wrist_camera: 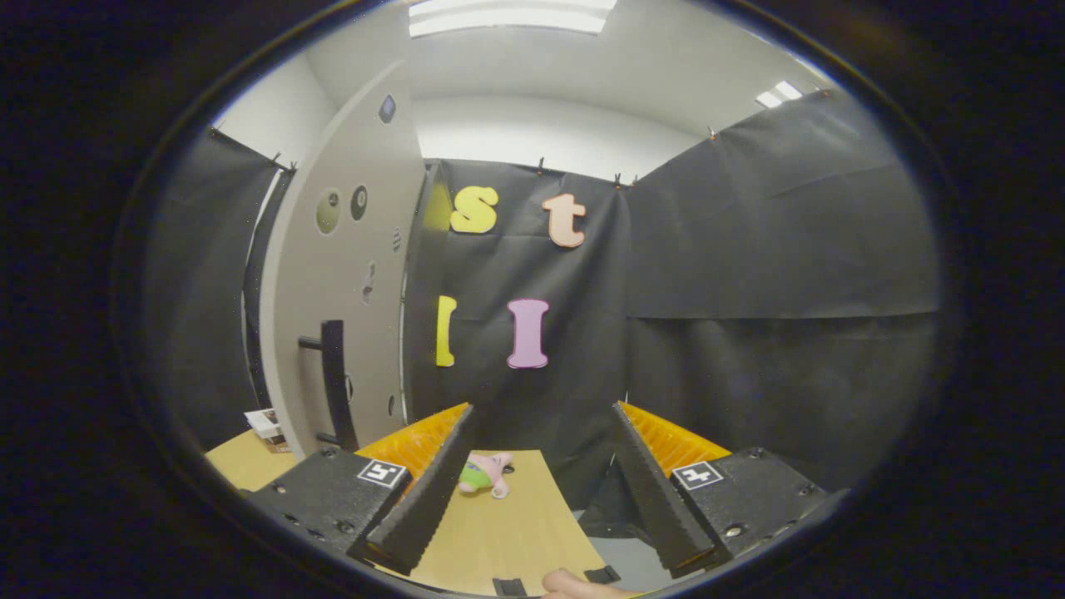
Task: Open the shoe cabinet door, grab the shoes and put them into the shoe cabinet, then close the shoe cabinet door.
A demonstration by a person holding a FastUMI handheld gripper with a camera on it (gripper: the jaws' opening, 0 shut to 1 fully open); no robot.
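the gripper hangs with jaws wide open and empty, right of the shoe cabinet door. the opening step looks unstarted; next it must reach left for the door's handle.

The gripper hangs above the table with its fingers spread wide and nothing between them. A toy lies on the table just beside the left finger, at about 11 o'clock. The cabinet stands beyond at 10 o'clock, its handle facing the gripper, with a small box at its foot.
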